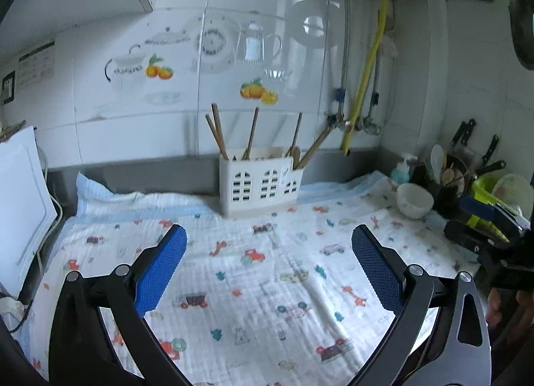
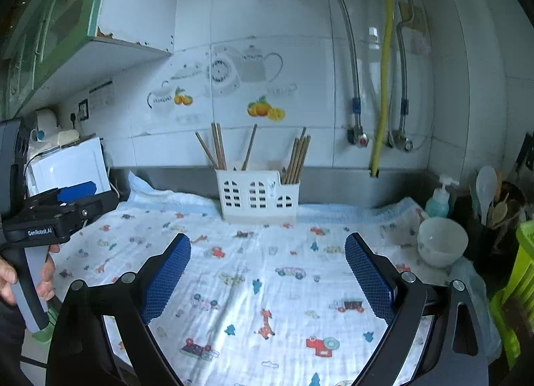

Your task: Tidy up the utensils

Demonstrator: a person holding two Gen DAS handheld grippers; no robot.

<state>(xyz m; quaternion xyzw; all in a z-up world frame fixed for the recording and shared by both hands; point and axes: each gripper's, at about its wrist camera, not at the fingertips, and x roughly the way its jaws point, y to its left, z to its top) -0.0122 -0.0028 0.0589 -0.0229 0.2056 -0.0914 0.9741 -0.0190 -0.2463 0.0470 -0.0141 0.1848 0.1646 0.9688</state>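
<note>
Standing at the back of the counter, against the tiled wall (image 2: pixel 267 18), is a white utensil holder (image 1: pixel 262 182) with little window holes. Brown chopsticks (image 1: pixel 218 132) stick up out of it, some at its left end, one in the middle, and a bunch at its right end. It sits at the far edge of a white cloth (image 1: pixel 267 285) with small cars and animals printed on it.

The left gripper (image 1: pixel 268 265) hangs over the cloth with its blue fingers (image 1: pixel 160 265) wide apart and nothing between them. The right gripper (image 2: pixel 267 272) is the same, spread wide and empty.

A white bowl (image 2: pixel 440 240) sits on the cloth to the right, well apart from the holder. Just behind it stands a soap bottle (image 2: pixel 439 199). A dark pot with spoons (image 2: pixel 490 199) is near the bowl, and a green rack (image 2: pixel 520 272) is at the far right.

In the right wrist view, a hand (image 2: pixel 30 272) holds the grey handle of the other gripper at the left edge.
</note>
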